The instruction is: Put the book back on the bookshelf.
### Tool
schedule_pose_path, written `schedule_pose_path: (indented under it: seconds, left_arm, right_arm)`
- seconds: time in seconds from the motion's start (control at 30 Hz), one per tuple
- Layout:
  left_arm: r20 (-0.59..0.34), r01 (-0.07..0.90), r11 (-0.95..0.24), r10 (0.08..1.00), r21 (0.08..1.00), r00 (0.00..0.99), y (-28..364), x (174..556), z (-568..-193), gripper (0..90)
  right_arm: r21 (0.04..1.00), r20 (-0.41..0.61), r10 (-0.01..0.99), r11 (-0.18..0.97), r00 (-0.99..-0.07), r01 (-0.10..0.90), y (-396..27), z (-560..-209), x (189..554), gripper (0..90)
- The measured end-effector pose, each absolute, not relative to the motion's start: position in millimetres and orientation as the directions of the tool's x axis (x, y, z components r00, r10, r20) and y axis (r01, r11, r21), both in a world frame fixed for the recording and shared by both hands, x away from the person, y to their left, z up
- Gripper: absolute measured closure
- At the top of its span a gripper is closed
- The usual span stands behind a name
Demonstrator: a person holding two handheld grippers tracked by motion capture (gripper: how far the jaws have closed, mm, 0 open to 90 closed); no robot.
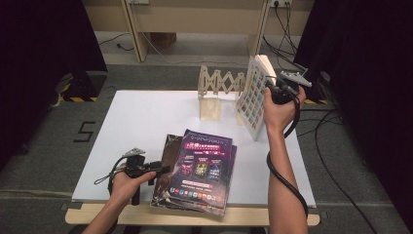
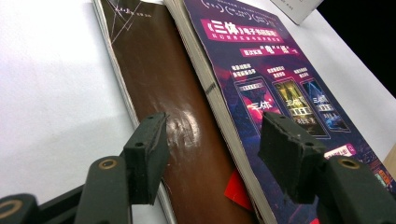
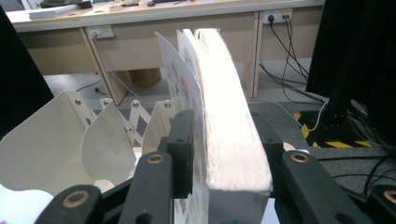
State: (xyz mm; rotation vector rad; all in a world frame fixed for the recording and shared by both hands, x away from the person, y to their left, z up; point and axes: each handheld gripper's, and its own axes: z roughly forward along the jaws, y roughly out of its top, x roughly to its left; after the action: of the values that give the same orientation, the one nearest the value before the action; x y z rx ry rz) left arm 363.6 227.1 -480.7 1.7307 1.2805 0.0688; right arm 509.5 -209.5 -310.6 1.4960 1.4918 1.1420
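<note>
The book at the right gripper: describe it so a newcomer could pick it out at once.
Start at the white table and go to its far right edge, beside the wooden expanding rack. The book stands upright between the right gripper jaws. Unlike the dark books stacked flat near the front, its pale cover shows a grid of small pictures.
</note>
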Motion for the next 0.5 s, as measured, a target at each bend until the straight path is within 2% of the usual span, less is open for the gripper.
schedule_pose_path:
  seconds: [0.5]
  left_arm:
    - [-0.457,0.713,-0.003,0.766,0.701,0.452,226.1,364.2,-480.7,41.0]
  right_arm:
    - [0.906,0.109,0.991,-0.064,-0.083,0.419,-212.7,-310.5,519.2,63.0]
